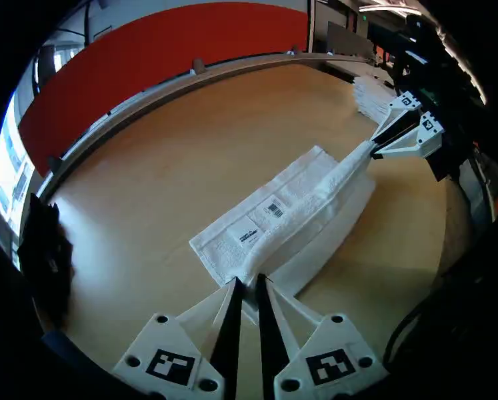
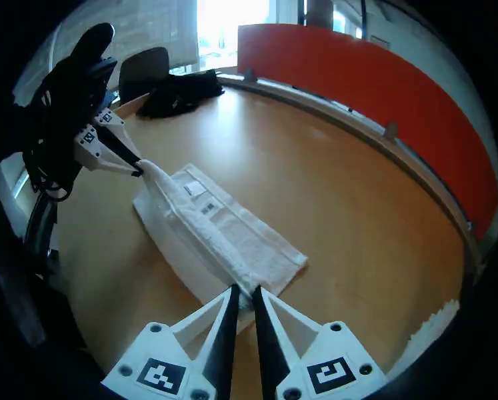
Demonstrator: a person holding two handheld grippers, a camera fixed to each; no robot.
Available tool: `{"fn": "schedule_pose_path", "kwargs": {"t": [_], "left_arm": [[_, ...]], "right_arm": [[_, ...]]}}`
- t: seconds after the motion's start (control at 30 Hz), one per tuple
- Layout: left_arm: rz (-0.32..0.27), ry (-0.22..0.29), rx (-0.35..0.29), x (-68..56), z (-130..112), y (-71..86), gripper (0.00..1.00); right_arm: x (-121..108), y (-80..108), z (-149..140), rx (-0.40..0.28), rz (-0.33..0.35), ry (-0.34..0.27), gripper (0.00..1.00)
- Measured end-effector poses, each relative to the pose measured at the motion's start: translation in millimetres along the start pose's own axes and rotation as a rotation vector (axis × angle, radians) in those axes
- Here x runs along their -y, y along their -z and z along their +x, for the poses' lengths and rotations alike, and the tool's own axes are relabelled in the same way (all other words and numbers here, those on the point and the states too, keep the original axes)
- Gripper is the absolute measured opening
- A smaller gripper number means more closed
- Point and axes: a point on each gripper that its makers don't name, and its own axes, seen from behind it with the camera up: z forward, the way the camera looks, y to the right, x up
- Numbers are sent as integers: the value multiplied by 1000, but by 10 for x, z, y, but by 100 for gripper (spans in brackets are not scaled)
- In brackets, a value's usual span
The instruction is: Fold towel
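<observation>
While the white towel [image 1: 295,200] lies lengthwise on the wooden table [image 1: 149,200], we hold one long edge raised and taut, left gripper [image 1: 249,281] and right gripper [image 2: 243,290] each closed on an end, ready to fold it over.

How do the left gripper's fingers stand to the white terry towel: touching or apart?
Touching. The left gripper view shows the left gripper with both fingers pinched on a lifted edge of the white terry towel.
</observation>
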Motion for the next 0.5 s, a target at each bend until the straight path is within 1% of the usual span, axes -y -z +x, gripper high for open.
{"fn": "schedule_pose_path", "kwargs": {"t": [0.37,0.5], "left_arm": [[-13,9,24,22,-63,-220,16],[-3,14,21,67,-55,-288,18]], "right_arm": [[-79,-176,-131,46,-7,-25,16],[-113,-248,-149,56,-15,-35,17]]}}
